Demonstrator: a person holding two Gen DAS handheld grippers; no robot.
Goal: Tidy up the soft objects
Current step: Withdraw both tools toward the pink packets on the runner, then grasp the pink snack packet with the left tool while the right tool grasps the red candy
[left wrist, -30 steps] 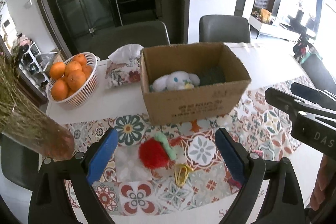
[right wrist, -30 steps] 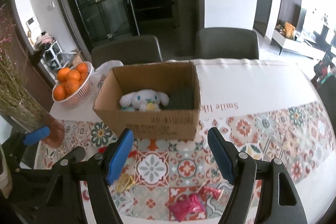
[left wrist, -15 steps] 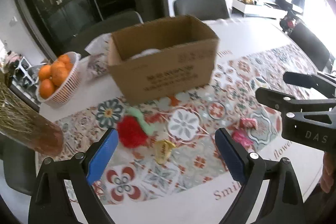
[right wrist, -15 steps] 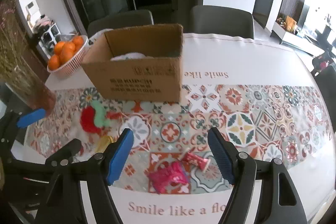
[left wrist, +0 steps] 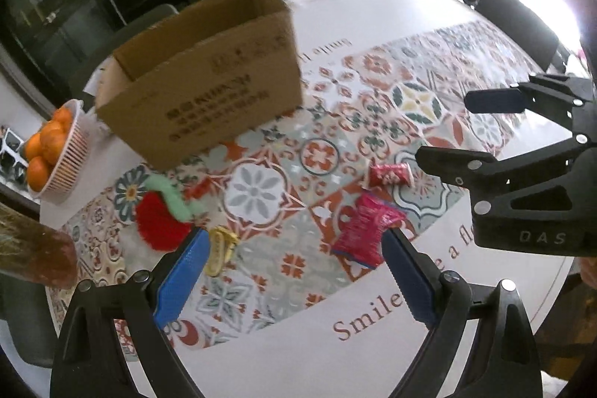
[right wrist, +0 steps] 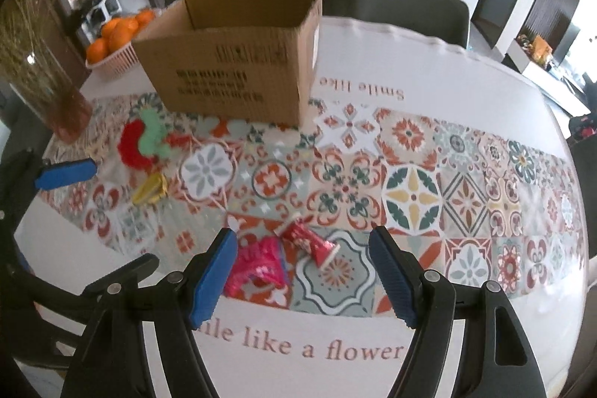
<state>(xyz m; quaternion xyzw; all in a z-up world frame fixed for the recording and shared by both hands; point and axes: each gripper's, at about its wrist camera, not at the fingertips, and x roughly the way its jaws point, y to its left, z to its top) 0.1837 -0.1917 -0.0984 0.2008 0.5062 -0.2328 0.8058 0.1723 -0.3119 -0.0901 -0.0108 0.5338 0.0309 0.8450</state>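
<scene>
An open cardboard box [left wrist: 209, 81] [right wrist: 238, 62] stands on the patterned tablecloth. In front of it lie a red fluffy toy with a green tail [left wrist: 164, 215] [right wrist: 140, 140], a yellow clip [left wrist: 220, 248] [right wrist: 151, 189], a pink crinkled packet [left wrist: 363, 230] [right wrist: 259, 265] and a small red packet [left wrist: 388, 174] [right wrist: 311, 241]. My left gripper [left wrist: 294, 271] is open and empty, low over the cloth between the yellow clip and the pink packet. My right gripper [right wrist: 304, 271] is open and empty, just above the two packets. The box's inside is hidden.
A white basket of oranges [left wrist: 52, 152] [right wrist: 115, 40] stands left of the box. A glass vase with dried stems [right wrist: 44, 81] [left wrist: 33, 252] stands at the table's left edge. Grey chairs [right wrist: 410, 6] stand behind the round table.
Both grippers have dropped lower and drawn back toward the table's near edge, tilting down. The box looks farther and its contents are now out of sight. The packets now lie close under the fingers.
</scene>
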